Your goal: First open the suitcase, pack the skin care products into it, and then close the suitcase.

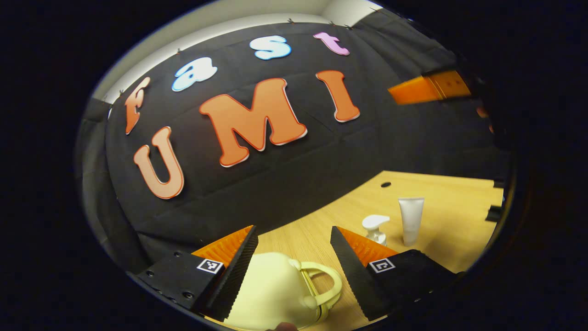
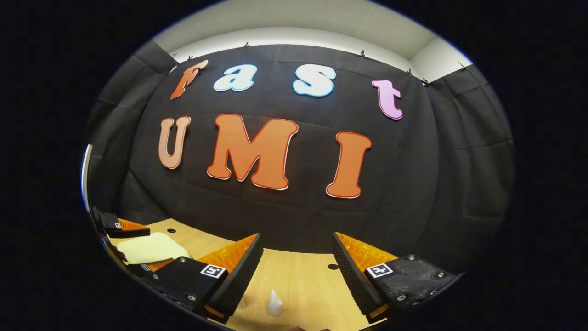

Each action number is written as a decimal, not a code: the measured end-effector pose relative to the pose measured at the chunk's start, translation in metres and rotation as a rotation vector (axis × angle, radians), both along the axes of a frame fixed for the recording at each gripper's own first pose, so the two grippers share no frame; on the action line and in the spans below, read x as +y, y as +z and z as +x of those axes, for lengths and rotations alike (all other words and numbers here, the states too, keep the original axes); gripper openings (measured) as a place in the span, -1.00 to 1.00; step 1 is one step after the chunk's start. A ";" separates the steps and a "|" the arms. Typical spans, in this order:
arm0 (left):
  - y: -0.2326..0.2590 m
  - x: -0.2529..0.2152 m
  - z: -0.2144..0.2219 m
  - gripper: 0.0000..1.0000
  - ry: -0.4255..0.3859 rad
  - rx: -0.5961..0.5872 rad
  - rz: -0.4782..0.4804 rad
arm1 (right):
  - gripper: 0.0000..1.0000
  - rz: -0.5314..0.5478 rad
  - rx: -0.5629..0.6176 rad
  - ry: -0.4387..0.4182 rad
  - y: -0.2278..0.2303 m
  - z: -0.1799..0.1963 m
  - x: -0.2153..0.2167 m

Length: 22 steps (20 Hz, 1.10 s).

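Wall: black cloth backdrop (image 2: pixel 294 216), creased, clipped along its top edge.
Above: pale plaster wall (image 2: pixel 298 20), evenly lit.
Furniture: light wooden tabletop (image 1: pixel 455 193) with small round dark holes (image 1: pixel 386 184).

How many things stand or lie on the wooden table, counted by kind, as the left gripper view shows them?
Suitcase, pale yellow, between the open fingers: 1
Pump bottle, white: 1
Tube, white, standing upright: 1
Total: 3
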<state>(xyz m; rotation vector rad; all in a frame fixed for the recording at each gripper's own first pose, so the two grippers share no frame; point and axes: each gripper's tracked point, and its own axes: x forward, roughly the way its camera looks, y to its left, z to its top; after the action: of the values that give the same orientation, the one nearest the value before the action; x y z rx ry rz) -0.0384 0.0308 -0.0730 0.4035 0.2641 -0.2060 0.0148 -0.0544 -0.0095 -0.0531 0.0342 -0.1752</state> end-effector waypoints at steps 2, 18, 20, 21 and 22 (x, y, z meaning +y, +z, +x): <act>-0.011 0.006 -0.009 0.99 -0.030 0.051 0.059 | 0.91 0.000 0.011 -0.023 -0.004 -0.003 -0.010; -0.103 0.031 -0.023 0.86 -0.168 0.273 0.490 | 0.91 0.005 0.060 -0.104 -0.016 -0.018 -0.030; -0.104 0.031 -0.024 0.87 -0.166 0.264 0.518 | 0.92 0.006 0.060 -0.104 -0.017 -0.020 -0.029; -0.105 0.032 -0.023 0.77 -0.158 0.261 0.528 | 0.92 0.005 0.061 -0.101 -0.017 -0.019 -0.028; -0.104 0.034 -0.021 0.77 -0.152 0.259 0.537 | 0.91 0.001 0.063 -0.102 -0.017 -0.020 -0.027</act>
<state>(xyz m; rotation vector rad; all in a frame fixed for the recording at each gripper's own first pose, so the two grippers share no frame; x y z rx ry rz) -0.0593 0.0653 -0.1774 0.9329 0.5477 -0.3381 -0.0048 -0.0817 -0.0270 -0.0555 0.0998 -0.2755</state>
